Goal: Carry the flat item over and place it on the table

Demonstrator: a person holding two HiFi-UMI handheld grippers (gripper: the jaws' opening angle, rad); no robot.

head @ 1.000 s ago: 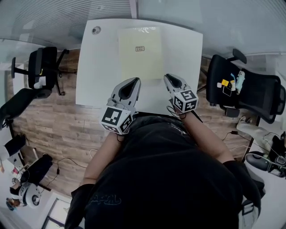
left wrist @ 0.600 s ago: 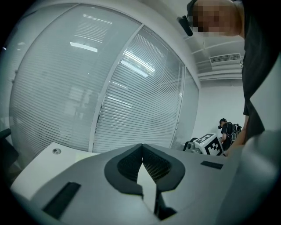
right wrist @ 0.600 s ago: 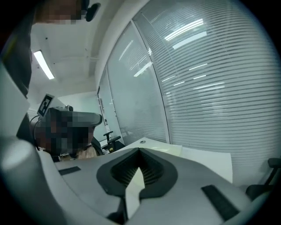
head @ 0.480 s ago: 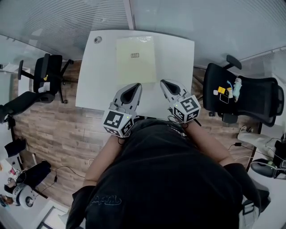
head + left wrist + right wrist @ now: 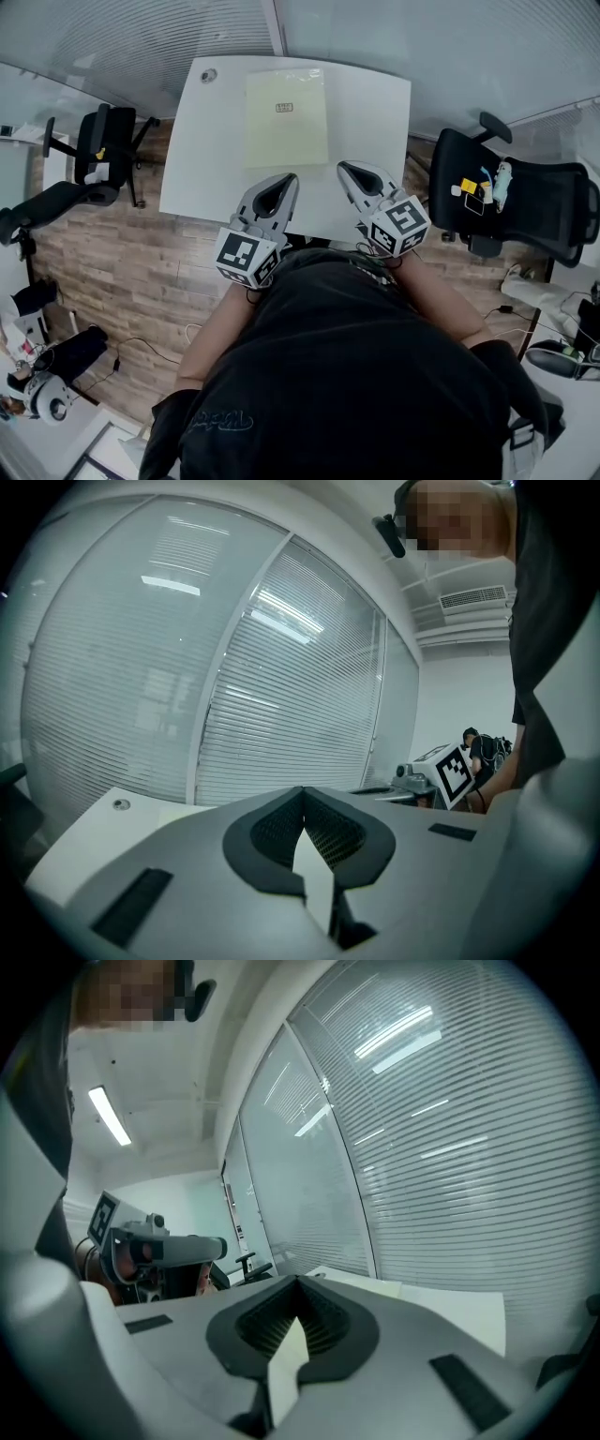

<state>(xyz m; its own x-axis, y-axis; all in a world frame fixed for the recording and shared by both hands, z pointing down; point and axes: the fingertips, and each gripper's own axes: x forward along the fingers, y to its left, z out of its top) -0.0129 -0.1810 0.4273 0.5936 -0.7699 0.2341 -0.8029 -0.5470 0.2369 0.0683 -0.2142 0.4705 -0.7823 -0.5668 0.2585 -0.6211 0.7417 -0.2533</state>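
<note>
The pale flat sheet [image 5: 286, 117] lies on the far half of the white table [image 5: 375, 122], well apart from both grippers. The left gripper [image 5: 281, 180] and right gripper [image 5: 345, 170] hover at the table's near edge, fingers pressed together on nothing. The head view shows the sheet whole; each gripper view shows its own fingertips meeting.

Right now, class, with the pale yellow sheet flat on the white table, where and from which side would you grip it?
Probably its near edge, coming low from the person's side: the sheet lies flat on the table, nothing overhangs, and that edge faces the left gripper and right gripper.
</note>
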